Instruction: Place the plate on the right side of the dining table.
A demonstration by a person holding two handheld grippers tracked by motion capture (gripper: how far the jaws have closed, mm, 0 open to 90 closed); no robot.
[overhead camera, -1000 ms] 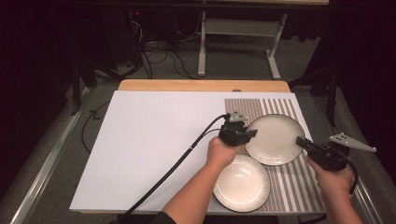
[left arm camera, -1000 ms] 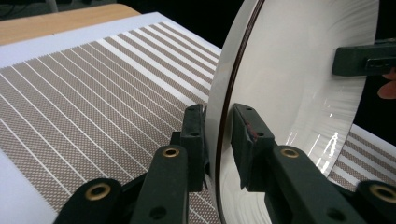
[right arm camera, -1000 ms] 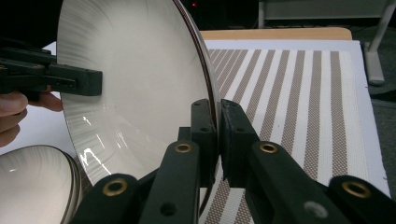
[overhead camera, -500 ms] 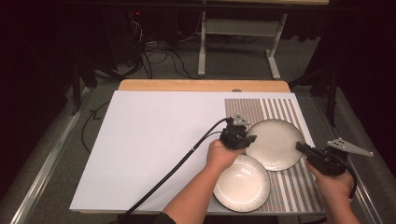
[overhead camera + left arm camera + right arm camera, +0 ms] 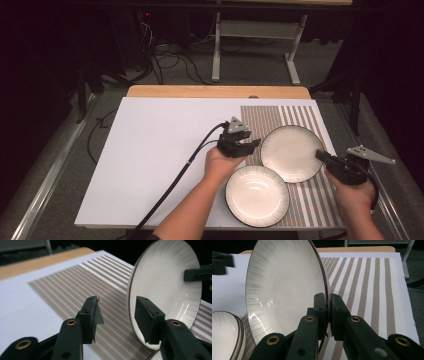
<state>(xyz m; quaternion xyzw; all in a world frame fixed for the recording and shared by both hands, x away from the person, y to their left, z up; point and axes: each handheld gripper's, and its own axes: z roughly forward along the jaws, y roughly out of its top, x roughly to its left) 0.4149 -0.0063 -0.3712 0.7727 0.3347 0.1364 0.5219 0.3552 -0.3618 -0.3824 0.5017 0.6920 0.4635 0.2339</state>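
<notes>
A white plate (image 5: 290, 152) with a thin dark rim lies over the striped placemat (image 5: 280, 117). My right gripper (image 5: 320, 155) is shut on its right rim; in the right gripper view the jaws (image 5: 329, 302) pinch the plate's (image 5: 284, 287) edge. My left gripper (image 5: 252, 145) sits just left of the plate's left rim. Its jaws have just been opening and stand apart (image 5: 116, 315), pressing on nothing, with the plate (image 5: 165, 285) close beside the right-hand jaw. A second white plate (image 5: 256, 195) rests nearer the front edge, by the left hand.
The placemat (image 5: 75, 282) covers the right part of a white board (image 5: 160, 150) on a wooden table (image 5: 215, 91). The left gripper's cable (image 5: 175, 180) trails across the board to the front. Dark floor with table legs and cables lies beyond.
The left gripper has let go of the plate's left rim, opened its jaws and drawn back to the left. The right gripper still holds the plate in place.
</notes>
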